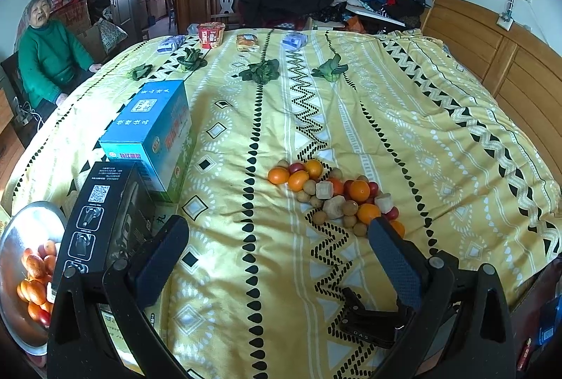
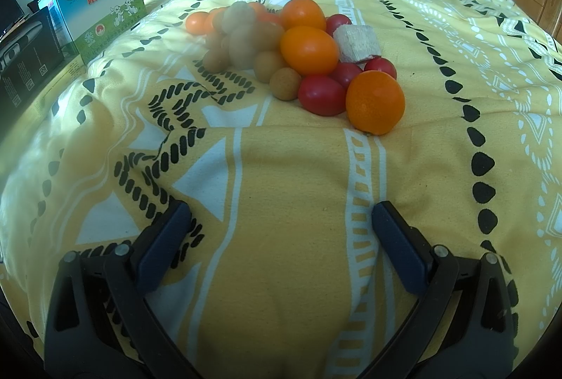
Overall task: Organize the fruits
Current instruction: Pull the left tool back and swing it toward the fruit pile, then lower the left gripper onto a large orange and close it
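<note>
A pile of fruit [image 1: 333, 194] lies on the yellow patterned bedspread [image 1: 246, 140]: orange kumquats, red cherry tomatoes, tan longans and pale cut chunks. In the right wrist view the pile [image 2: 302, 52] is close ahead, with an orange fruit [image 2: 375, 102] and a red tomato [image 2: 321, 95] nearest. A metal bowl [image 1: 14, 245] at the far left holds several orange and red fruits. My left gripper [image 1: 277, 231] is open and empty above the bedspread, short of the pile. My right gripper [image 2: 281, 214] is open and empty, low over the cloth in front of the pile.
A blue carton [image 1: 154, 129] and a black box [image 1: 102, 221] stand left of the pile, between it and the bowl. Leafy greens [image 1: 261, 71] and snack packets [image 1: 210, 34] line the far edge. A person in green [image 1: 49, 59] sits at far left. A wooden headboard [image 1: 509, 70] is right.
</note>
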The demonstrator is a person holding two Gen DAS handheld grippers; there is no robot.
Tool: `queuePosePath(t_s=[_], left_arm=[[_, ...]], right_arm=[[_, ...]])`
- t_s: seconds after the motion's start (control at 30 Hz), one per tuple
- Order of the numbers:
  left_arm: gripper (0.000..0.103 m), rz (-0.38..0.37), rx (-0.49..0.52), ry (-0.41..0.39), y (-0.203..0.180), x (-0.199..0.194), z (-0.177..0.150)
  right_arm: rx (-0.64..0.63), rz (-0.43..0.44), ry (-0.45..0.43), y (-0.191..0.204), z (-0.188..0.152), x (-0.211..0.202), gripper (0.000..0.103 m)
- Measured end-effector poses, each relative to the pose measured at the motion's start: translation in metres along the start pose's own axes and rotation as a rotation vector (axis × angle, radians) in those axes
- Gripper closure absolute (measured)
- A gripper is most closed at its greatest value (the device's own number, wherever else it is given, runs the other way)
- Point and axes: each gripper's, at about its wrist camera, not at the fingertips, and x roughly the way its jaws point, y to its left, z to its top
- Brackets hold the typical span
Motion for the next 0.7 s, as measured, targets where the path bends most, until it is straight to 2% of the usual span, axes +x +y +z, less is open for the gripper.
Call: queuePosePath(t_s=[0.1, 0.27, 0.3, 0.33, 0.43, 0.6, 0.7], left_arm=[[0.0, -0.043, -0.039, 0.0, 0.015, 0.015, -0.01], [0.004, -0.095, -0.158, 0.085, 0.047, 0.069, -0.036], [0.01, -0.096, -0.16, 0.099, 0.048, 0.079, -0.039], [0.02, -0.108, -0.151, 0.118, 0.046, 0.09, -0.042], [0.041, -0.188, -0.143, 0.179, 0.034, 0.126, -0.043], [0.061, -0.314, -0.146, 0.201, 0.006, 0.17, -0.026], [0.062, -0.34, -0.122, 0.169, -0.013, 0.186, -0.013]], right_arm=[[0.002, 0.003, -0.002, 0.0, -0.001, 0.001, 0.0], [0.01, 0.017, -0.013, -0.001, -0.002, -0.001, 0.0], [0.014, 0.024, -0.017, -0.002, -0.003, -0.002, 0.0], [0.019, 0.032, -0.02, -0.003, -0.003, -0.002, 0.0], [0.028, 0.049, -0.024, -0.004, -0.004, -0.003, 0.0], [0.041, 0.075, -0.028, -0.008, -0.004, -0.004, 0.0], [0.049, 0.09, -0.032, -0.01, -0.004, -0.004, 0.0]])
